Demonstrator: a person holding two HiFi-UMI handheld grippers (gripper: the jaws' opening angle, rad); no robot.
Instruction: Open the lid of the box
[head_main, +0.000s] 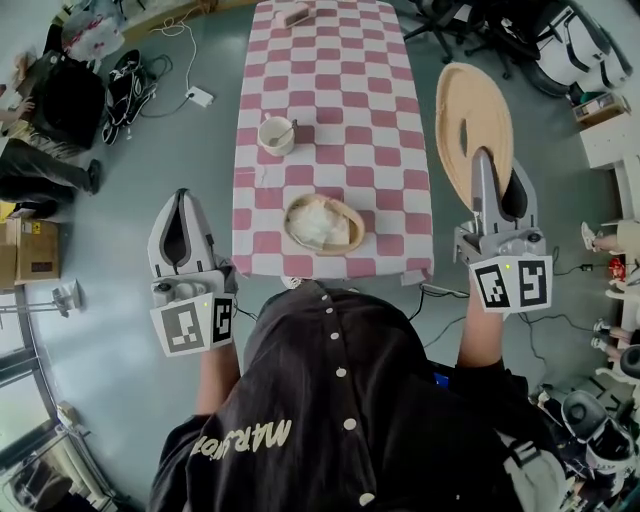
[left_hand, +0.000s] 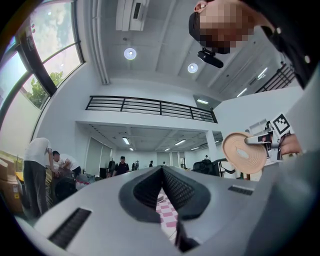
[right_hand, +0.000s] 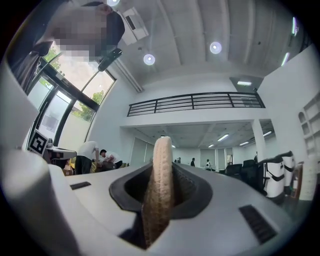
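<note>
Head view: woven lid (head_main: 474, 120), long axis up-frame, pinched at its lower edge by right hand-held gripper (head_main: 484, 158), held right of the surface (head_main: 330, 80). Open box (head_main: 353, 226) at lower centre, left of the lid. Left hand-held gripper (head_main: 183, 198) at lower left.
Left gripper view: jaws closed together, empty; lid at right.
Right gripper view: jaws clamped on lid, seen edge-on.
Judgement: lid off; the right hand alone carries it.
</note>
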